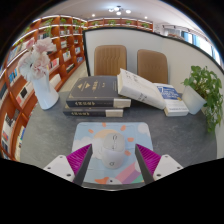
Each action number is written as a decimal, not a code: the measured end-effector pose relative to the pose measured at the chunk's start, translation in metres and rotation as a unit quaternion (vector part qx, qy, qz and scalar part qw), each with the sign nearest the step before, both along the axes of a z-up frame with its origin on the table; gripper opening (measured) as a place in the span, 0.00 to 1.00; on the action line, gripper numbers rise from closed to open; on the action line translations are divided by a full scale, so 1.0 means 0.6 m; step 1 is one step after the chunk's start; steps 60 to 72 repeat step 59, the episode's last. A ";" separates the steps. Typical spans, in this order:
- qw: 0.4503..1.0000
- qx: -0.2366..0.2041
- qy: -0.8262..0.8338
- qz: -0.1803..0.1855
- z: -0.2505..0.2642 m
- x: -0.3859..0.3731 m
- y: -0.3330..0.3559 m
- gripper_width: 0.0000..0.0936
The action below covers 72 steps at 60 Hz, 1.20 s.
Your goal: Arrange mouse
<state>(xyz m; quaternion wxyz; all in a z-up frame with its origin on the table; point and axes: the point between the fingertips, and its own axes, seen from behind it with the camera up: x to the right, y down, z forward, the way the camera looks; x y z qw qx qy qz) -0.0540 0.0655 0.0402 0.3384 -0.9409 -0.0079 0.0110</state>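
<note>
A white mouse point(111, 148) rests on a pastel patterned mouse pad point(95, 132) on the grey table. My gripper point(114, 154) is low over the pad, with the mouse between its two fingers. The left pink pad point(81, 157) is close to the mouse's side. The right pink pad point(149, 157) stands apart from it with a visible gap. The jaws are open and the mouse rests on the pad under its own weight.
Beyond the pad lies a stack of dark books point(95, 92), with white books point(140, 88) leaning beside it. A white vase with flowers point(44, 92) stands far left and a green plant point(208, 95) far right. Two chairs point(110, 58) and bookshelves point(58, 42) stand behind the table.
</note>
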 end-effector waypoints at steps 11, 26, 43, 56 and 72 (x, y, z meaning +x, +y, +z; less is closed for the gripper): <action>0.998 0.054 -0.011 -0.020 0.146 -0.017 -0.055 0.92; 0.993 0.112 -0.014 -0.034 0.276 -0.053 -0.153 0.92; 0.992 0.126 -0.010 -0.027 0.310 -0.096 -0.246 0.92; 0.991 0.131 -0.013 -0.021 0.318 -0.110 -0.275 0.92; 0.991 0.131 -0.013 -0.021 0.319 -0.113 -0.280 0.92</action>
